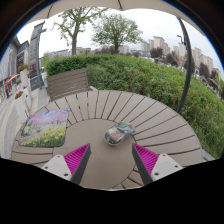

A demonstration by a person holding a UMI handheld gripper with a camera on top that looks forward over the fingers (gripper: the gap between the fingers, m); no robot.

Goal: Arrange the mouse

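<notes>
The tongs point(110, 160) stand open, their two pink pads point(78, 157) well apart and holding nothing. Just ahead of them, slightly toward the right finger, a small grey mouse point(120, 133) lies on a round slatted wooden bench point(100, 108). The mouse rests on its own, apart from both fingers. To the left of the mouse, near the bench's edge, a mat point(45, 128) with a colourful printed picture lies flat on the slats; no writing on it can be read, and no brand shows on the mouse. Beyond the bench runs a green hedge point(150, 72), with trees point(115, 30) and buildings point(158, 46) behind it under a pale sky. A dark post point(189, 55) rises at the right.
</notes>
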